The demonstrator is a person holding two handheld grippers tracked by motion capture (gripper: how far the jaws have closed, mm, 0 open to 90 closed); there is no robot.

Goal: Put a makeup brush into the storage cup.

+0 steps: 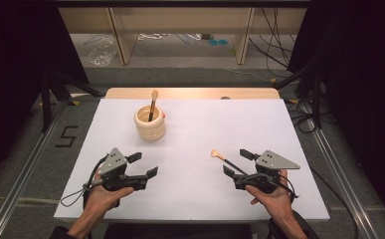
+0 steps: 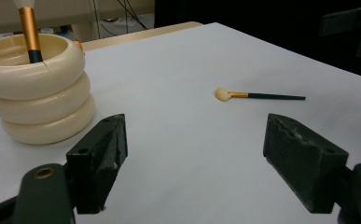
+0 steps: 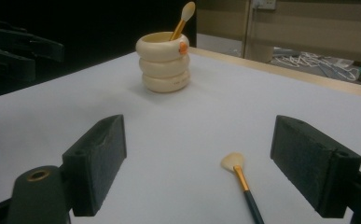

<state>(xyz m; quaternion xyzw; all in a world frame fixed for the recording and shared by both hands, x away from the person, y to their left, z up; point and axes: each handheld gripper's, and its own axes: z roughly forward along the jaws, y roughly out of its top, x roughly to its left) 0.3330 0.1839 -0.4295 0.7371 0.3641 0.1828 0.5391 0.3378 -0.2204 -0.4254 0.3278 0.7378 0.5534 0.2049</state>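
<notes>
Two hands are coming in from the near edge of the white table (image 1: 190,199), and each one is holding a black gripper. On the near left, the left gripper (image 1: 145,165) is sitting with its jaws wide apart and nothing between them. On the near right, the right gripper (image 1: 237,162) is sitting the same way, jaws wide apart and gripping nothing.

One small brush (image 1: 224,157) is lying flat on the table just beside the right gripper, with its pale fluffy tip pointing to the far left. It has a thin black handle and a gold band. In the right gripper view, the brush (image 3: 241,179) is lying between the two jaws but not touching them.

Far off on the left side, a cream cup (image 1: 149,123) is standing upright. It looks like three fat smooth rings stacked up. A second brush (image 1: 152,104) is standing in it and leaning a little. Nothing is standing between the grippers and the cup.

The right gripper view is showing a small orange spot on the cup's top ring. The left gripper view is showing the gold band of the brush in the cup up close. The high view is showing cables on the floor behind the table
</notes>
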